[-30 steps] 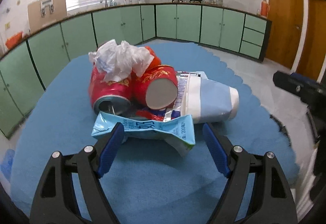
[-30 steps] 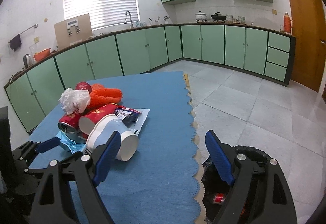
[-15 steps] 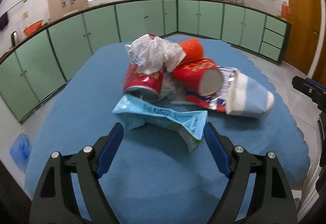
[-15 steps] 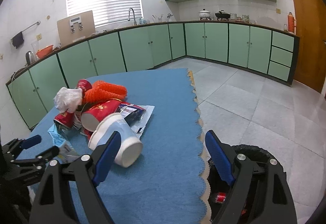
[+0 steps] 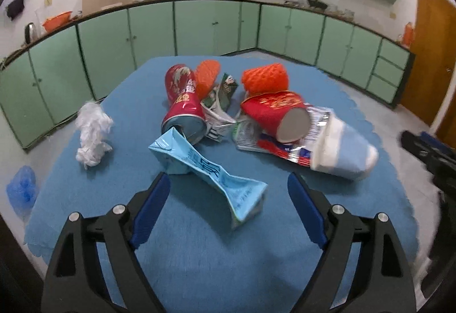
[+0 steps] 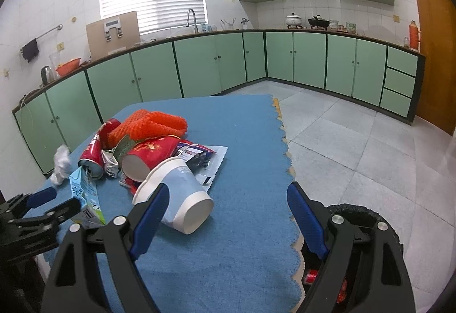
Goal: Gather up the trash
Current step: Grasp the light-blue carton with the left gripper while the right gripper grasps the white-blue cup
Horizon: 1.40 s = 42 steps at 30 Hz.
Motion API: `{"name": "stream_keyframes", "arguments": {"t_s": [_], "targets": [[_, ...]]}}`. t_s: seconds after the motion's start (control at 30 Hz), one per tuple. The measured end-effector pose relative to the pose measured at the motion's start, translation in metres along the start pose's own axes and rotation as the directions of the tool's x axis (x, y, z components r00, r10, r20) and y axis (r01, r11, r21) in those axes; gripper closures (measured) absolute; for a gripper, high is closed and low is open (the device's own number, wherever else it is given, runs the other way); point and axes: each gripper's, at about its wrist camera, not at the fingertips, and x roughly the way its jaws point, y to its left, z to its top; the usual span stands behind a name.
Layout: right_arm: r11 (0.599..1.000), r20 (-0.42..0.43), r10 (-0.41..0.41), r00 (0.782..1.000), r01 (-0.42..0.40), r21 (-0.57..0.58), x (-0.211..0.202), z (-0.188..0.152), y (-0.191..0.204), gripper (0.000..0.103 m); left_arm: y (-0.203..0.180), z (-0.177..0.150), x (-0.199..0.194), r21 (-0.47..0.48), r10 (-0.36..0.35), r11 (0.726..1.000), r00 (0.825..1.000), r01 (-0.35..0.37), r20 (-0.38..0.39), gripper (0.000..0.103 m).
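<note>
A trash pile lies on the blue table cloth (image 5: 199,256). A crushed light blue carton (image 5: 208,170) lies nearest, between the fingers of my open, empty left gripper (image 5: 228,193). Behind it are a red can (image 5: 182,102), a red paper cup (image 5: 276,113), orange netting (image 5: 265,76), a foil wrapper (image 5: 273,147) and a white-blue cup (image 5: 342,150). A crumpled white tissue (image 5: 92,133) lies apart at left. My right gripper (image 6: 228,204) is open and empty, near the white-blue cup (image 6: 182,196). The left gripper (image 6: 54,202) also shows in the right wrist view, at the carton (image 6: 85,193).
A black trash bin (image 6: 356,227) stands on the tiled floor beside the table's right edge. Green kitchen cabinets (image 6: 228,65) run along the far walls. A blue bag (image 5: 21,190) lies on the floor at the left. A brown door (image 6: 436,51) is at right.
The left gripper has risen and pulled back. The white tissue has come off the pile top and now lies alone at left. The carton has turned lengthwise. The right gripper barely moved.
</note>
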Motion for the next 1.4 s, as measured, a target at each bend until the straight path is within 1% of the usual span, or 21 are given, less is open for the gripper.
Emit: {"name": "stream_keyframes", "arguments": {"t_s": [0.07, 0.17, 0.37, 0.4, 0.47, 0.53, 0.57, 0.63, 0.83, 1.0, 1.1, 1.17, 1.27, 1.4], "targets": [[1.0, -0.001, -0.003, 1.0, 0.003, -0.006, 0.001, -0.001, 0.0, 0.02, 0.002, -0.001, 0.013, -0.029, 0.027, 0.999, 0.999, -0.028, -0.031, 0.021], [1.0, -0.003, -0.005, 1.0, 0.005, -0.013, 0.003, -0.002, 0.003, 0.02, 0.006, -0.003, 0.024, -0.063, 0.032, 0.997, 0.998, -0.035, -0.054, 0.021], [1.0, -0.024, 0.012, 1.0, -0.012, -0.01, 0.013, -0.006, 0.006, 0.02, 0.013, 0.003, 0.036, -0.087, 0.039, 0.995, 0.998, -0.044, -0.053, 0.021], [1.0, -0.026, 0.016, 1.0, -0.017, -0.012, 0.014, -0.007, 0.006, 0.02, 0.013, 0.004, 0.038, -0.09, 0.038, 0.995, 0.998, -0.043, -0.054, 0.022], [0.999, -0.03, 0.026, 0.999, -0.027, -0.018, 0.016, -0.008, 0.007, 0.02, 0.014, 0.002, 0.039, -0.104, 0.023, 0.994, 0.998, -0.028, -0.055, 0.032], [0.999, -0.036, 0.038, 0.999, -0.039, -0.023, 0.018, -0.008, 0.008, 0.02, 0.016, 0.001, 0.039, -0.112, 0.0, 0.994, 0.998, -0.007, -0.059, 0.05], [0.999, -0.042, 0.049, 0.998, -0.05, -0.022, 0.019, -0.008, 0.008, 0.02, 0.015, 0.001, 0.039, -0.113, -0.008, 0.994, 0.998, 0.001, -0.061, 0.052], [0.998, -0.05, 0.06, 0.997, -0.061, -0.02, 0.021, -0.009, 0.009, 0.02, 0.018, -0.002, 0.038, -0.124, -0.025, 0.992, 0.998, 0.017, -0.061, 0.062], [0.996, -0.074, 0.087, 0.994, -0.088, -0.01, 0.029, -0.012, 0.01, 0.02, 0.03, -0.009, 0.026, -0.128, -0.05, 0.991, 0.997, 0.042, -0.056, 0.071], [0.994, -0.099, 0.108, 0.989, -0.107, 0.011, 0.042, -0.013, 0.008, 0.02, 0.035, -0.014, 0.013, -0.13, -0.074, 0.989, 0.996, 0.066, -0.056, 0.071], [0.993, -0.118, 0.119, 0.986, -0.117, 0.022, 0.053, -0.013, 0.007, 0.02, 0.028, -0.016, 0.009, -0.121, -0.112, 0.987, 0.992, 0.104, -0.062, 0.071], [0.992, -0.126, 0.123, 0.984, -0.122, 0.018, 0.058, -0.013, 0.009, 0.02, 0.018, -0.015, 0.005, -0.094, -0.134, 0.987, 0.989, 0.128, -0.058, 0.071], [0.991, -0.139, 0.137, 0.981, -0.137, 0.01, 0.067, -0.01, 0.011, 0.02, 0.01, -0.015, 0.008, -0.061, -0.138, 0.989, 0.989, 0.135, -0.058, 0.071], [0.985, -0.164, 0.173, 0.971, -0.174, 0.008, 0.073, -0.007, 0.013, 0.02, 0.014, -0.018, 0.019, -0.069, -0.119, 0.991, 0.989, 0.113, -0.085, 0.071]]}}
